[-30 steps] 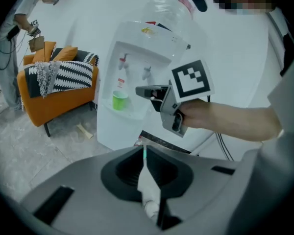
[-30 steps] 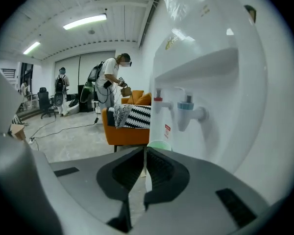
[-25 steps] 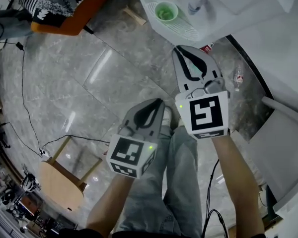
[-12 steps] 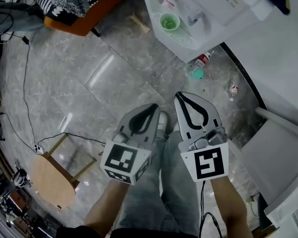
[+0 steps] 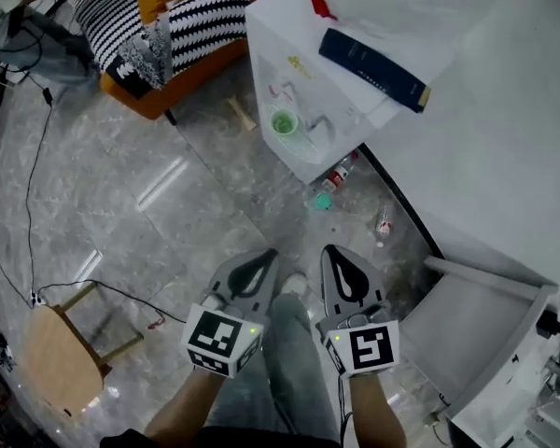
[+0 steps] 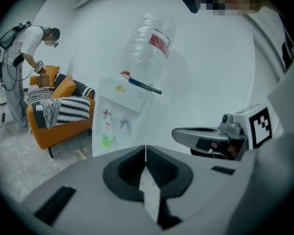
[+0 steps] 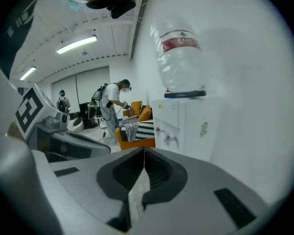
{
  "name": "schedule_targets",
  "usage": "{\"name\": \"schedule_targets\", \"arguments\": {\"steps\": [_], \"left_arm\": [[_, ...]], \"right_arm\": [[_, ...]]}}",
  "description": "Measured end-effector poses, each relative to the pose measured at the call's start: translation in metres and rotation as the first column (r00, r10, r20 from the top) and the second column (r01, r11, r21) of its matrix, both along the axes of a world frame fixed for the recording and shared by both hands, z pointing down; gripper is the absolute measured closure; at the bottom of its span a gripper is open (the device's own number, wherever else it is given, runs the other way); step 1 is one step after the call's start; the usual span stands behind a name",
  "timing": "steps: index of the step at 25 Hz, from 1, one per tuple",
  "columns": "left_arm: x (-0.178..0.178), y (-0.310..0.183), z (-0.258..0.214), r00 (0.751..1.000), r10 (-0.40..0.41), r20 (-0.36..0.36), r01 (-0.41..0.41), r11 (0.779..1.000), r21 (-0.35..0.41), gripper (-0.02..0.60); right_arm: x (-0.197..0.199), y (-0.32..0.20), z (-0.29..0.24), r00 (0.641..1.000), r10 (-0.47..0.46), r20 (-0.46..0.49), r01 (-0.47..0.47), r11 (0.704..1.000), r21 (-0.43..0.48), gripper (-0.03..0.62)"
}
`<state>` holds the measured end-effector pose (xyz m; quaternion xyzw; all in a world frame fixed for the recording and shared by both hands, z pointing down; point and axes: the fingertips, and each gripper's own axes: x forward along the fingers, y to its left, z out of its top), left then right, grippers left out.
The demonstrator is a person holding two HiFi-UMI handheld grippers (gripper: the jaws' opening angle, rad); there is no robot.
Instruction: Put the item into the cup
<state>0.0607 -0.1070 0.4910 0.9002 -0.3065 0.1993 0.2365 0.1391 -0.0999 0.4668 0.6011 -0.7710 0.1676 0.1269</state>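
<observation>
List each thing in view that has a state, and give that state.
left gripper: shut, nothing between the jaws
right gripper: shut, nothing between the jaws
green cup: upright, on the water dispenser
water bottle: upside down on top of the dispenser
small bottle: lying on the floor beside the dispenser

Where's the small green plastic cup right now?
Head view, upper centre: the small green plastic cup sits on the white water dispenser's drip tray below its taps, right of the orange sofa.

Both tongs — left (image 5: 253, 274), right (image 5: 343, 275) — closed, empty, side by side.
</observation>
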Motion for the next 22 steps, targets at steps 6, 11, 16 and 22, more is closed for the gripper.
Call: {"name": "schedule_targets", "arguments": {"steps": [6, 11, 16, 22], "left_arm": [[0.023, 0.016, -0.045, 0.999, -0.007, -0.049, 0.008, 1.000, 0.020, 0.568], [0.024, 0.013, -0.085, 0.995, -0.074, -0.069, 0.078, 0.996, 0.049, 0.568], [0.017, 0.005, -0.128, 0.992, -0.106, -0.069, 0.114, 0.987, 0.114, 0.568], [0.008, 0.012, -0.170, 0.983, -0.167, -0.075, 0.177, 0.972, 0.156, 0.568]], "right_arm": [[0.001, 0.014, -0.048, 1.000, 0.009, 0.015, -0.009, 0.999, 0.038, 0.583], [0.024, 0.026, -0.092, 0.999, 0.019, -0.035, -0.017, 0.997, 0.076, 0.583], [0.044, 0.035, -0.141, 0.997, 0.081, -0.007, -0.079, 0.987, 0.140, 0.585], [0.038, 0.047, -0.175, 0.992, 0.110, 0.059, -0.118, 0.979, 0.168, 0.583]]}}
